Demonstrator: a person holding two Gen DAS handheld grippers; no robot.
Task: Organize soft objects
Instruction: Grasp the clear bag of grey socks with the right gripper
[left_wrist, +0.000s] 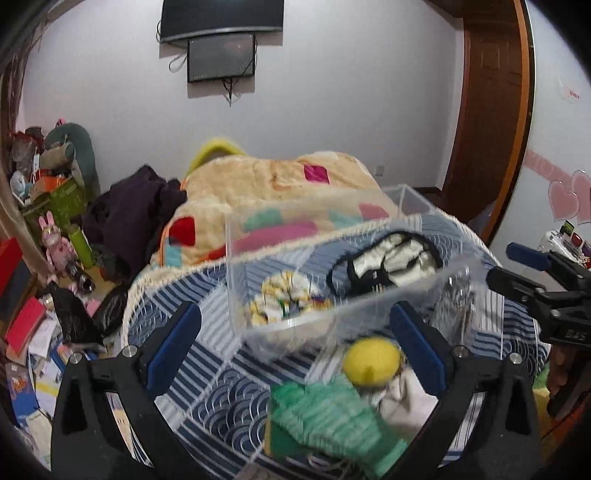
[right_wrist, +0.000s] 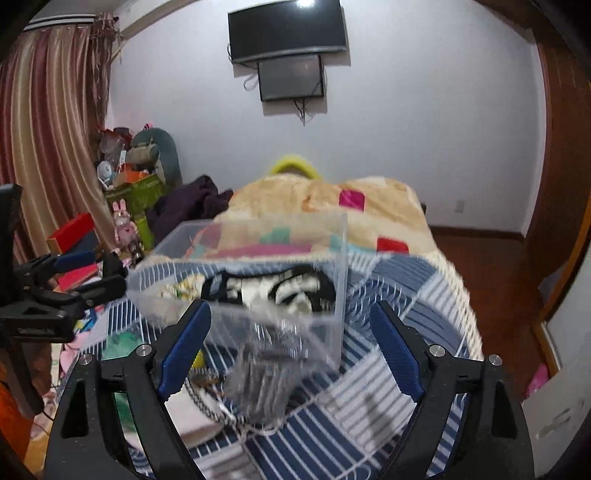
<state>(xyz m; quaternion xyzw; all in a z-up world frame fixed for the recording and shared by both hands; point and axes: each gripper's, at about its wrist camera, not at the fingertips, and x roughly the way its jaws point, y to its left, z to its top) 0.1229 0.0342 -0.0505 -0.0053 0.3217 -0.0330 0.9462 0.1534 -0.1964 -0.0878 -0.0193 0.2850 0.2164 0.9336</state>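
A clear plastic box (left_wrist: 236, 273) stands on the blue striped quilt; it also shows in the right wrist view (right_wrist: 341, 258). Inside lie a black-and-white cloth (left_wrist: 388, 258) and a yellow-white patterned soft piece (left_wrist: 284, 299). My left gripper (left_wrist: 295, 347) is open and empty in front of the box. Between its fingers lie a yellow ball (left_wrist: 371, 360), a green knitted piece (left_wrist: 328, 417) and a white cloth (left_wrist: 402, 402). My right gripper (right_wrist: 291, 350) is open and empty, above a grey knitted item (right_wrist: 262, 387) that lies in front of the box.
A beige patchwork blanket (left_wrist: 280, 177) and dark clothes (left_wrist: 129, 218) are heaped behind the box. Cluttered boxes, books and toys (left_wrist: 55, 236) fill the floor at the left. A wooden door (left_wrist: 491, 110) is at the right. The right gripper's body (left_wrist: 546, 288) shows at the right edge.
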